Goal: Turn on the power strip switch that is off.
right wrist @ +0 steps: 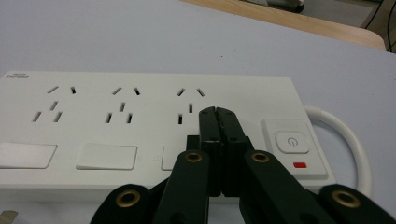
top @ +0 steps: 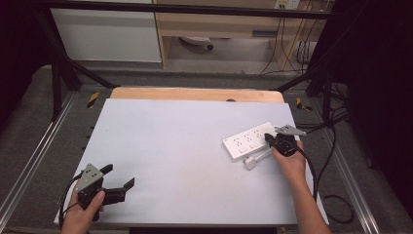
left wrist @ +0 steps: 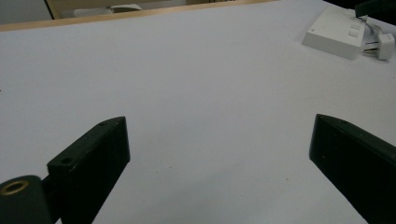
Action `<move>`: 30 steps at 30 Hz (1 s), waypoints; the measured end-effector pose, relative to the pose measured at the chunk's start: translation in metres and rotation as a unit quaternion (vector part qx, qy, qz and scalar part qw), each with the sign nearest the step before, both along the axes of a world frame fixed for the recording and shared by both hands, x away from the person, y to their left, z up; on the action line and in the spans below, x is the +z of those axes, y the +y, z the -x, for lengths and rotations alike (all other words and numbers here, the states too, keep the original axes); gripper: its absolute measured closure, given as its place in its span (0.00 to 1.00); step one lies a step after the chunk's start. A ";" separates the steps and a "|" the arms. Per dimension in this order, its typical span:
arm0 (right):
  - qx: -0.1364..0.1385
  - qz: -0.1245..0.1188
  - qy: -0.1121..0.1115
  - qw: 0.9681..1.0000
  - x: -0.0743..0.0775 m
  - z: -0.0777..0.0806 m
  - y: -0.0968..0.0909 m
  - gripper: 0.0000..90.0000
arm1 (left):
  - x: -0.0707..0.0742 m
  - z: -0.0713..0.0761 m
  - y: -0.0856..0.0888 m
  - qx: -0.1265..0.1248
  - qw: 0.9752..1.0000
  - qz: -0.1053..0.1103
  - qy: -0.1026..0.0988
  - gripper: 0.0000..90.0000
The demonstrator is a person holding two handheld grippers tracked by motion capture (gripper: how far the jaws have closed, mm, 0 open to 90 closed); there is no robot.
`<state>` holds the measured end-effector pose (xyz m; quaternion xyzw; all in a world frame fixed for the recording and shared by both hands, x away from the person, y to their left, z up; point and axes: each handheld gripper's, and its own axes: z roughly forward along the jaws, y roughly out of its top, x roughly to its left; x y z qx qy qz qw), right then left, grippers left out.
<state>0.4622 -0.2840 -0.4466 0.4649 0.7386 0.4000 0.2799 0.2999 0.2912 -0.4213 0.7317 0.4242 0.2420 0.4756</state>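
Over the power strip [right wrist: 144,126], near its switch end, my right gripper [right wrist: 219,114] has its two jaws pressed flat together with nothing between them, the tips hanging above the third socket group, just beside the round power button [right wrist: 292,141]. Whether the tips actually touch the plastic I cannot tell. In the high view the same gripper [top: 269,139] sits at the strip's near right end, my hand [top: 290,163] behind it.

The strip [top: 249,140] is a long white bar. Its long axis runs diagonally, from a near-left end to a far-right end that points toward the far right corner of the table [top: 160,161]. Its sockets face up in a row along that axis, with flat covers along the edge nearer me. The switch sits at the end where my gripper is, and the white cable [right wrist: 348,135] loops out of that end. The white plug [top: 250,163] lies on the table just beside the strip's near long edge, nearer me.

Well apart from the strip, down at the near left corner of the table, my left gripper [top: 118,181] rests with its jaws spread wide and empty, pointing across the bare white surface toward the strip [left wrist: 337,31].
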 end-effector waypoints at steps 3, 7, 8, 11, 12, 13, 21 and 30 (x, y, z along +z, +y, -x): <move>-0.001 -0.003 0.001 1.000 0.000 0.000 0.000 1.00 | 0.000 0.000 -0.001 0.000 1.000 -0.001 0.001 0.06; -0.001 -0.004 0.002 1.000 0.000 0.000 0.000 1.00 | 0.000 0.000 -0.002 0.000 1.000 0.000 0.001 0.06; 0.000 -0.004 0.001 1.000 0.000 0.000 0.000 1.00 | 0.000 0.000 -0.002 0.001 1.000 0.000 0.001 0.06; -0.001 -0.005 0.001 1.000 0.000 0.000 -0.001 1.00 | -0.001 0.000 -0.001 0.001 1.000 0.000 0.002 0.06; -0.002 -0.005 0.001 1.000 0.000 0.000 0.000 1.00 | -0.001 0.000 -0.001 0.001 1.000 0.000 0.002 0.06; -0.002 -0.005 0.001 1.000 0.000 0.000 0.000 1.00 | -0.001 0.000 -0.002 0.001 1.000 0.000 0.002 0.06; -0.005 -0.006 0.006 1.000 -0.002 0.000 -0.001 1.00 | -0.001 0.000 -0.002 0.001 1.000 0.001 0.002 0.06; -0.005 -0.007 0.006 1.000 -0.002 -0.001 -0.002 1.00 | -0.001 0.000 -0.001 0.001 1.000 0.001 0.002 0.06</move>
